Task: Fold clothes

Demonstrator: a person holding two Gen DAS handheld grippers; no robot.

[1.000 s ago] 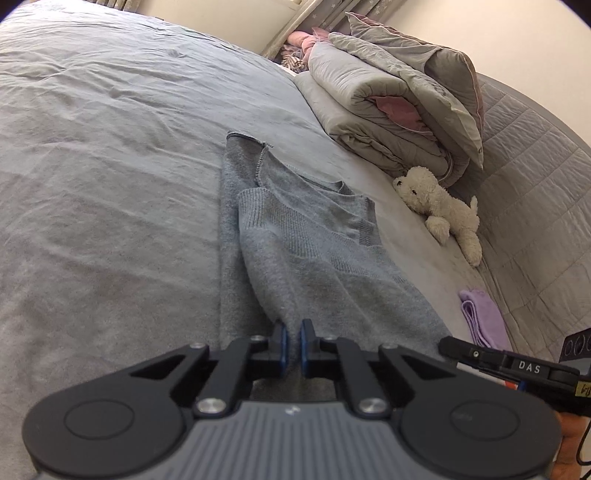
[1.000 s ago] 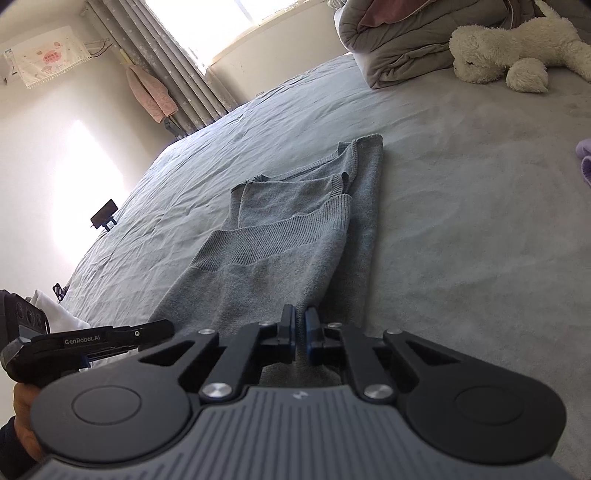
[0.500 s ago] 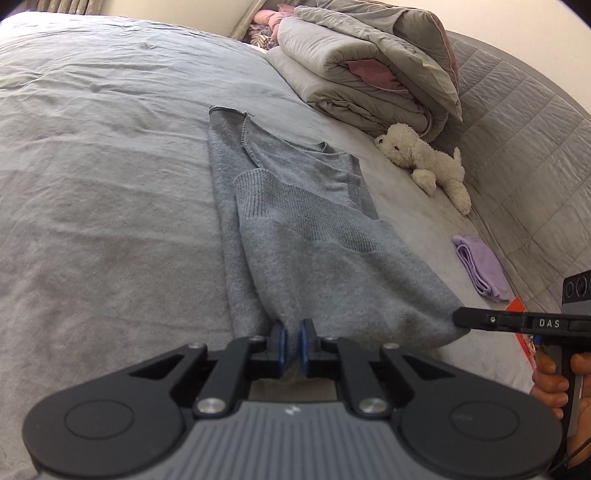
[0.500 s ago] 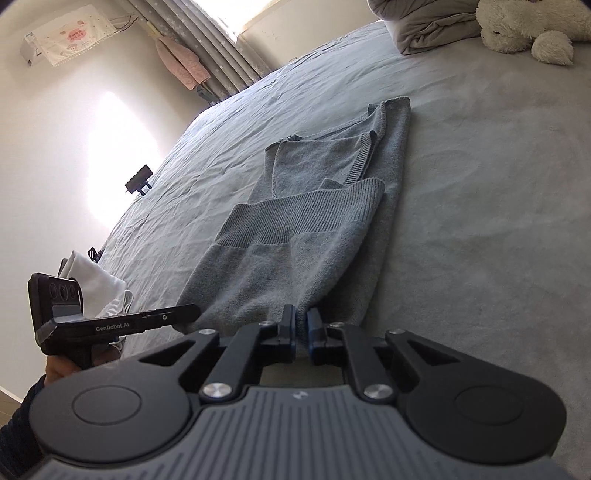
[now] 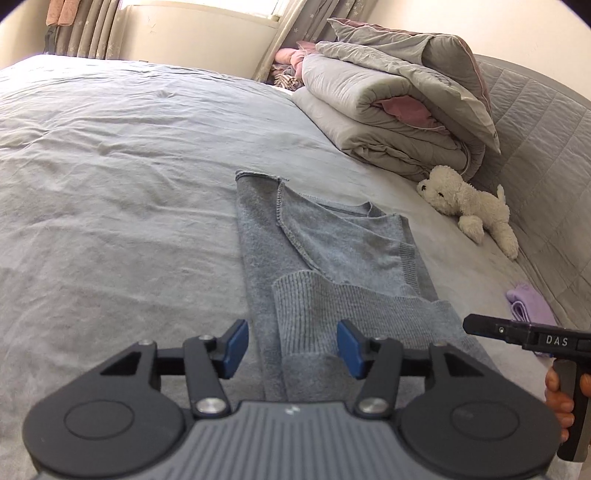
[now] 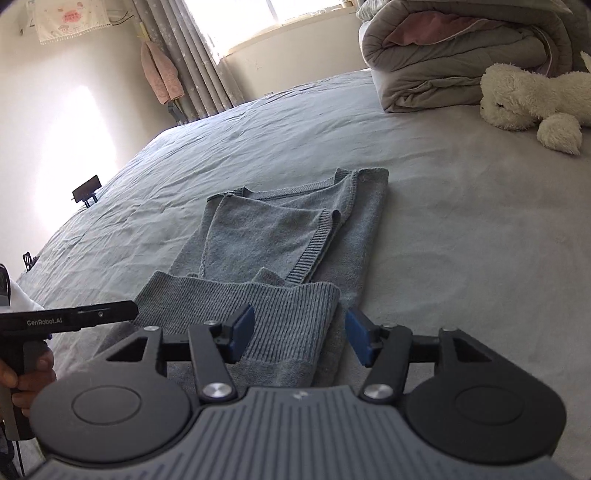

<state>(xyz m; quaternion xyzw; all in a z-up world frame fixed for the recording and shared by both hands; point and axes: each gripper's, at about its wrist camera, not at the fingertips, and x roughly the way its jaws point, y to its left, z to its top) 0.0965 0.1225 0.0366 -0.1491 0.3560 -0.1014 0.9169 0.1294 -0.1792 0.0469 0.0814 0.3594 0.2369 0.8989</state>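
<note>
A wide bed under a wrinkled grey sheet fills the room, with a quilted grey headboard, cream walls, star-patterned grey curtains and a bright window casting sunlight.

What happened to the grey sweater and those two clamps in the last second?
Both grippers, left and right, were shut on the grey sweater's ribbed hem, carried it forward over the body, then opened and let go. The plush dog and folded duvet stayed put.
</note>
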